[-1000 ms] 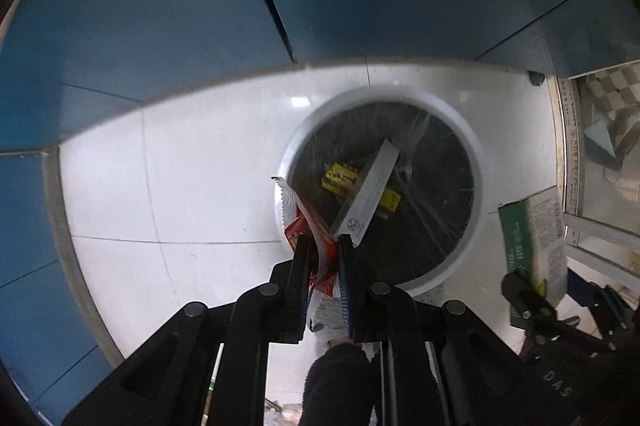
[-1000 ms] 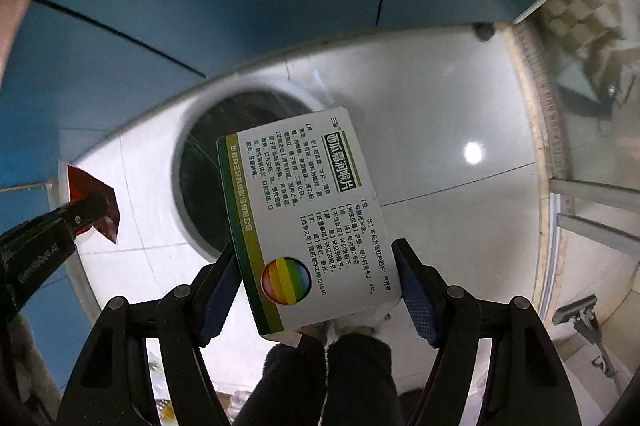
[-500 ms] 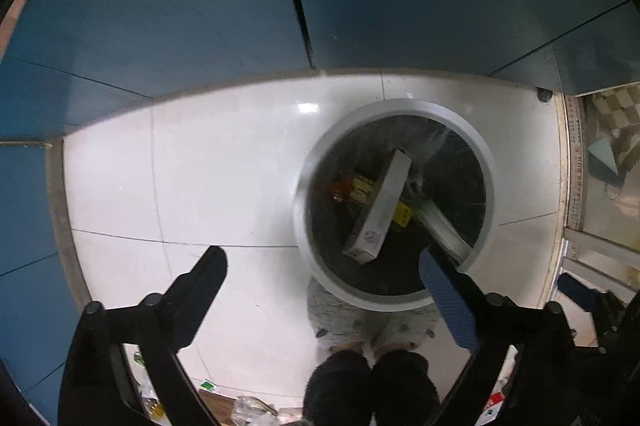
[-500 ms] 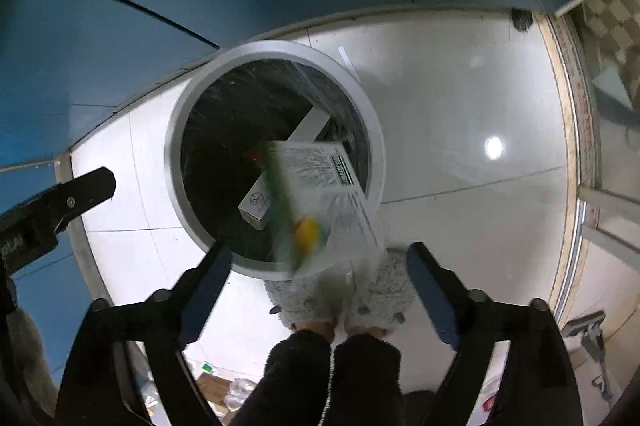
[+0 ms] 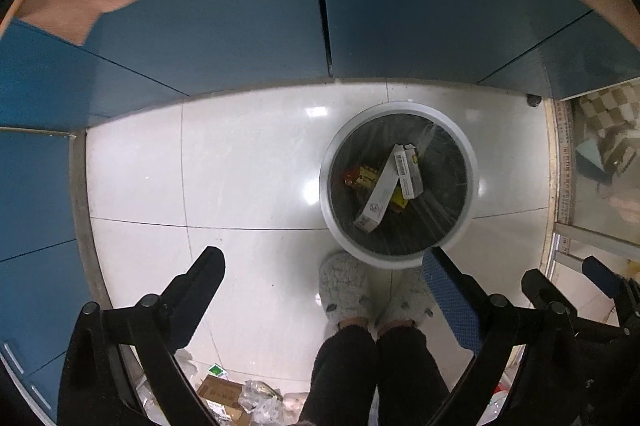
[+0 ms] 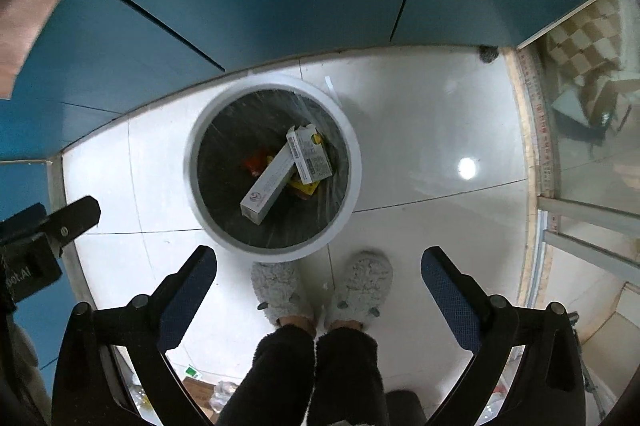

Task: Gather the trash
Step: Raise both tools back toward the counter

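Observation:
A round white trash bin with a dark liner stands on the white tiled floor; it also shows in the right wrist view. Inside lie a long white box, a green-and-white box and red and yellow wrappers. The same long white box and green-and-white box show in the right wrist view. My left gripper is open and empty, held high above the floor left of the bin. My right gripper is open and empty, above the bin's near side.
Blue cabinet fronts stand behind the bin. The person's grey fluffy slippers stand just in front of the bin. Loose cartons and wrappers lie on the floor at the lower left. A glass door frame runs along the right.
Both grippers opened and rose. The red wrapper left my left gripper and the green-and-white box left my right gripper; both now lie in the bin.

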`<control>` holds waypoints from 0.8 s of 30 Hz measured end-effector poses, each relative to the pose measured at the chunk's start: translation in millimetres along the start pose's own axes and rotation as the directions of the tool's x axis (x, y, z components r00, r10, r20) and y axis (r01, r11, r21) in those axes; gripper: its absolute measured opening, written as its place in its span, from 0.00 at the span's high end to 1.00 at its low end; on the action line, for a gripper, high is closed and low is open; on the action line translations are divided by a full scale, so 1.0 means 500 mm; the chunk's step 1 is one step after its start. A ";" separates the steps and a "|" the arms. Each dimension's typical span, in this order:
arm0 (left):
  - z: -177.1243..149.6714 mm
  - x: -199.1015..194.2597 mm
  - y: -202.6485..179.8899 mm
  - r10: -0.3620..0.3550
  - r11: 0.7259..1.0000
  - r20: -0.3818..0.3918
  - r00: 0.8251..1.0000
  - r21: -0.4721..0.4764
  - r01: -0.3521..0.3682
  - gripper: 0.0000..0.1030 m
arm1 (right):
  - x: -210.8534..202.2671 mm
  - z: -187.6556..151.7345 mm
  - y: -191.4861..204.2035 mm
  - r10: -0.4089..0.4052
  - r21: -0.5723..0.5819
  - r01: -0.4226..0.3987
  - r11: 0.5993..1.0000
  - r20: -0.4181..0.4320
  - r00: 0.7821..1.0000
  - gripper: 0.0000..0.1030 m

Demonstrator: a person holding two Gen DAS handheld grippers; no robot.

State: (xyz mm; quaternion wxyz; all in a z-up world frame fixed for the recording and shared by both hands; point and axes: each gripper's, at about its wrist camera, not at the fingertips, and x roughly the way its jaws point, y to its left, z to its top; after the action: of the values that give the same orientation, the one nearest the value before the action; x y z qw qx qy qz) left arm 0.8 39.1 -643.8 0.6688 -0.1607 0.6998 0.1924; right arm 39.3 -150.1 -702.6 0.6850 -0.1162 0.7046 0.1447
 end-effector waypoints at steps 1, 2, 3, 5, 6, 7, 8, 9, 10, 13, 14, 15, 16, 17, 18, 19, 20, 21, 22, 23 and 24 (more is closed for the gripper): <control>-0.004 -0.018 0.000 -0.001 1.000 0.003 1.000 -0.002 0.001 0.02 | -0.026 -0.006 0.002 0.001 0.003 -0.001 1.000 0.008 1.000 0.00; -0.011 -0.041 0.004 -0.005 1.000 0.005 1.000 -0.004 0.005 0.02 | -0.052 -0.010 0.004 0.000 0.004 0.000 1.000 0.014 1.000 0.00; -0.016 -0.058 0.005 -0.010 1.000 0.007 1.000 -0.004 0.010 0.02 | -0.072 -0.014 0.007 -0.002 0.006 0.002 1.000 0.020 1.000 0.00; -0.027 -0.100 0.009 -0.018 1.000 0.014 1.000 0.000 0.018 0.02 | -0.133 -0.023 0.011 -0.002 0.009 0.001 1.000 0.039 0.999 0.00; -0.034 -0.130 0.012 -0.020 1.000 0.018 1.000 0.004 0.020 0.02 | -0.164 -0.028 0.015 -0.007 0.007 0.007 1.000 0.044 0.999 0.00; -0.038 -0.151 0.012 -0.022 1.000 0.023 1.000 0.007 0.022 0.02 | -0.189 -0.033 0.016 -0.010 0.008 0.009 1.000 0.047 0.999 0.00; -0.043 -0.171 0.012 -0.024 1.000 0.027 0.999 0.010 0.024 0.02 | -0.220 -0.038 0.018 -0.007 0.010 0.007 1.000 0.052 0.999 0.00; -0.050 -0.202 0.014 -0.026 1.000 0.033 0.999 0.011 0.026 0.02 | -0.253 -0.044 0.020 -0.008 0.010 0.008 1.000 0.056 0.998 0.00; -0.053 -0.221 0.015 -0.031 0.999 0.037 0.999 0.013 0.030 0.02 | -0.276 -0.049 0.022 -0.012 0.008 0.011 1.000 0.060 0.998 0.00; -0.070 -0.294 0.021 -0.041 0.999 0.053 0.998 0.020 0.040 0.02 | -0.368 -0.070 0.028 -0.017 0.010 0.017 1.000 0.080 0.997 0.00; -0.075 -0.317 0.023 -0.045 0.999 0.059 0.997 0.022 0.044 0.02 | -0.392 -0.076 0.028 -0.017 0.016 0.016 1.000 0.072 0.997 0.00; -0.080 -0.339 0.026 -0.042 0.999 0.062 0.997 0.023 0.041 0.02 | -0.418 -0.081 0.028 -0.017 0.019 0.016 1.000 0.072 0.997 0.00; -0.086 -0.352 0.027 -0.038 0.999 0.064 0.997 0.025 0.036 0.02 | -0.447 -0.089 0.027 -0.017 0.027 0.015 1.000 0.078 0.997 0.00; -0.091 -0.374 0.030 -0.035 0.999 0.070 0.997 0.026 0.034 0.02 | -0.475 -0.097 0.026 -0.020 0.030 0.018 0.999 0.084 0.996 0.00; -0.097 -0.394 0.032 -0.031 0.999 0.077 0.996 0.027 0.029 0.02 | -0.502 -0.105 0.026 -0.020 0.032 0.018 0.999 0.087 0.996 0.00; -0.101 -0.410 0.034 -0.025 0.999 0.084 0.996 0.026 0.023 0.02 | -0.522 -0.112 0.026 -0.015 0.035 0.012 0.999 0.088 0.996 0.00; -0.104 -0.428 0.037 -0.022 1.000 0.090 0.996 0.024 0.020 0.02 | -0.548 -0.118 0.027 -0.007 0.039 0.004 0.999 0.089 0.996 0.00; -0.108 -0.444 0.040 -0.023 1.000 0.094 0.995 0.022 0.021 0.02 | -0.572 -0.125 0.029 0.001 0.037 -0.004 0.999 0.091 0.996 0.00; -0.110 -0.463 0.045 -0.023 1.000 0.102 0.995 0.019 0.021 0.02 | -0.588 -0.131 0.032 0.006 0.035 -0.010 0.999 0.094 0.996 0.00; -0.111 -0.487 0.048 -0.021 1.000 0.123 0.992 0.016 0.020 0.02 | -0.615 -0.135 0.036 0.017 0.030 -0.020 0.999 0.102 0.995 0.00; -0.110 -0.507 0.050 -0.019 1.000 0.143 0.990 0.013 0.017 0.02 | -0.630 -0.136 0.039 0.023 0.027 -0.026 0.999 0.107 0.994 0.00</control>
State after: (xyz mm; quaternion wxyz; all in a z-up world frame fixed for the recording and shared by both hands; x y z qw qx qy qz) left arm -45.7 25.9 -387.6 0.7199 -0.1487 0.6498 0.1932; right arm -20.0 -167.6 -385.7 0.7213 -0.0898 0.6705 0.1490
